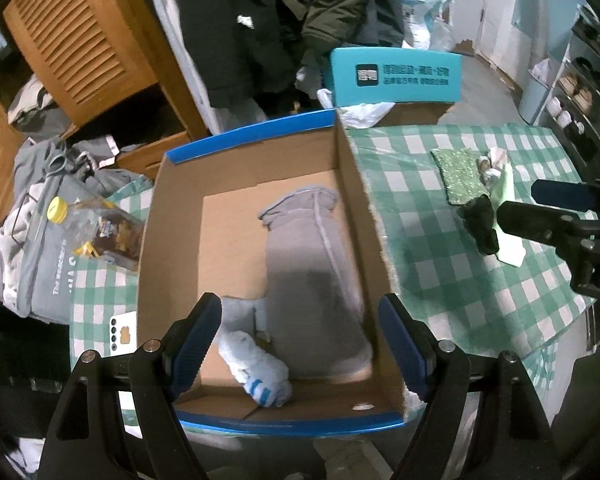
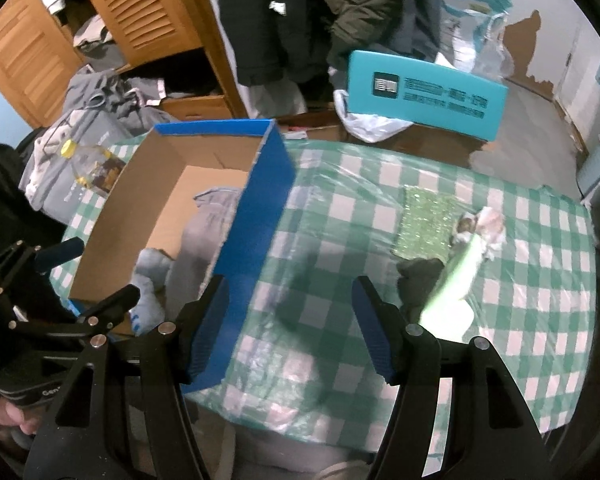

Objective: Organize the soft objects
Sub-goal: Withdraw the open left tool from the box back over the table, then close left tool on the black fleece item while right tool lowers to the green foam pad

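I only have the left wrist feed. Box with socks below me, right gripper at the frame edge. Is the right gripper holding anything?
Observer: No. In the right wrist view the right gripper is open and empty, over the checked tablecloth just beside the box.
Operator: What is left on the cloth? I see a dark lump and something green.
Observer: The dark sock lies partly under a pale green cloth, with a glittery green pad behind them.
Operator: Anything past that?
Observer: A crumpled whitish bundle sits at the pad's right edge, touching the pale green cloth.
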`<state>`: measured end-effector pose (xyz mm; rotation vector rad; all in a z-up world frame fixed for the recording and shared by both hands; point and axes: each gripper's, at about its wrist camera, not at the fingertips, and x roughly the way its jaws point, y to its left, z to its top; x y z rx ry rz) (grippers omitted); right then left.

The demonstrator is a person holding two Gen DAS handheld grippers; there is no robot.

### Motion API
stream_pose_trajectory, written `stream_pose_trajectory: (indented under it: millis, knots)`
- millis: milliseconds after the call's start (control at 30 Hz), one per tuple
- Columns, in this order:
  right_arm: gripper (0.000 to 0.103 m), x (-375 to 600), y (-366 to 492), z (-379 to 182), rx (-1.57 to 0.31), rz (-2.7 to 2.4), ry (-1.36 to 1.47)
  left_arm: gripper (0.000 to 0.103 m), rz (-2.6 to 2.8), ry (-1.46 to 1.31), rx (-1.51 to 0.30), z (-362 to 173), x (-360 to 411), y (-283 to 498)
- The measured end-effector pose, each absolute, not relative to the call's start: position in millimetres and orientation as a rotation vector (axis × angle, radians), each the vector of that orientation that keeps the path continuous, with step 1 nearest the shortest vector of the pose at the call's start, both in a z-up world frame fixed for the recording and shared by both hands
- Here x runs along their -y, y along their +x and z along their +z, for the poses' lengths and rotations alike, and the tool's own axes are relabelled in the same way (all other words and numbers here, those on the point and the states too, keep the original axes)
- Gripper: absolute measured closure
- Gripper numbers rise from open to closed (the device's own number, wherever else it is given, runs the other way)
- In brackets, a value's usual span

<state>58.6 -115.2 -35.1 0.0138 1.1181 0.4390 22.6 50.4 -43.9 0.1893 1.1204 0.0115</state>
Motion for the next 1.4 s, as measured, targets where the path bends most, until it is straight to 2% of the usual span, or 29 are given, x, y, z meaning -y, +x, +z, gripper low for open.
stream_pose_trajectory:
  millis: [633, 1400]
  knots:
    - [0.033, 200, 55, -54, -1.158, 0.326, 0.015, 0.021, -0.080, 0.227, -1.164, -57, 20, 36]
    - [0.033, 265, 92, -134, -1.296, 0.203, 0.069, 0.021, -0.136, 0.305, -1.251, -115, 96, 91]
